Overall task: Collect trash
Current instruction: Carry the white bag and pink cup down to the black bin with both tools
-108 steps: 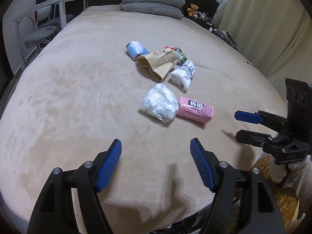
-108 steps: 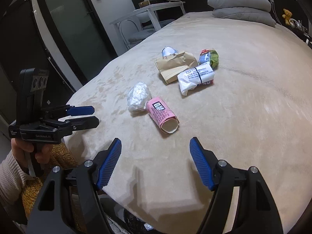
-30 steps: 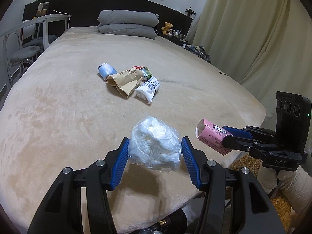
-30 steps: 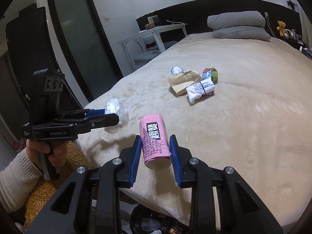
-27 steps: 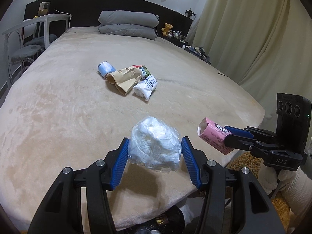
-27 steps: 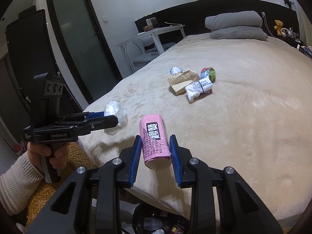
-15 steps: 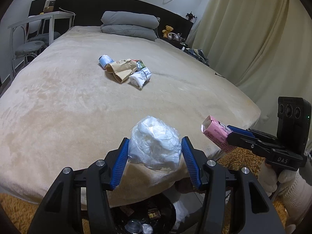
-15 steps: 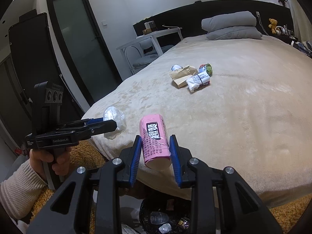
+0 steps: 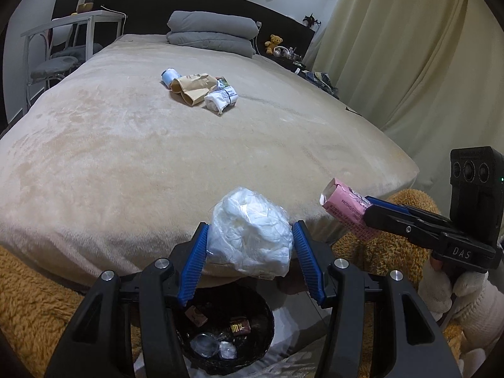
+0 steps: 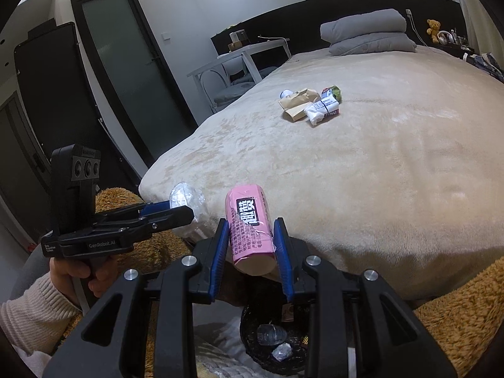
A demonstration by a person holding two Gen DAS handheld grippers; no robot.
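- We see the trash bin (image 9: pixel 261 330) on the floor at the foot of the bed (image 9: pixel 126 157), below both grippers.
- Paper bag (image 9: pixel 193 86), can (image 9: pixel 168 76) and wrapped packet (image 9: pixel 220 99) cluster mid-bed; folded duvet (image 9: pixel 211 33) behind.

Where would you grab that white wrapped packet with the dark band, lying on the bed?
Probably across its banded middle. The white packet lies flat with its long axis slanting, a crumpled loose end pointing toward the camera. Coming from above, with the fingers astride its short width, looks best. The brown paper bag presses against its left side, so one finger must slip in between them.
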